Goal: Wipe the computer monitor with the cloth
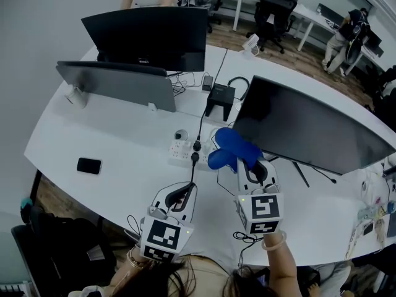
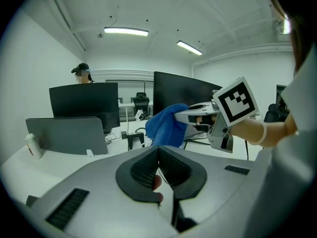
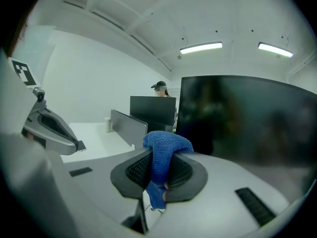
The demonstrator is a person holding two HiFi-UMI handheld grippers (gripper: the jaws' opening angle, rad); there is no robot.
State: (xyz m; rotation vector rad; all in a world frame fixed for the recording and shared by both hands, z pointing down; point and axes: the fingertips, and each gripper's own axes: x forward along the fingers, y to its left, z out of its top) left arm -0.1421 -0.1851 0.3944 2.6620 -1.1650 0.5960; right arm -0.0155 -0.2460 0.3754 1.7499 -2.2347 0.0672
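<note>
A blue cloth is pinched between the jaws of my right gripper, bunched over their tips. In the right gripper view the blue cloth drapes down between the dark pads, close in front of the big dark monitor. That monitor stands at the right of the white desk, and the cloth sits near its lower left corner. My left gripper hovers lower left over the desk, jaws shut with nothing between them. The left gripper view also catches the blue cloth and the right gripper.
Two more monitors stand at the back left. A white power strip with plugged cables, a black stand and a phone lie on the desk. Items clutter the desk's far right edge. People sit beyond.
</note>
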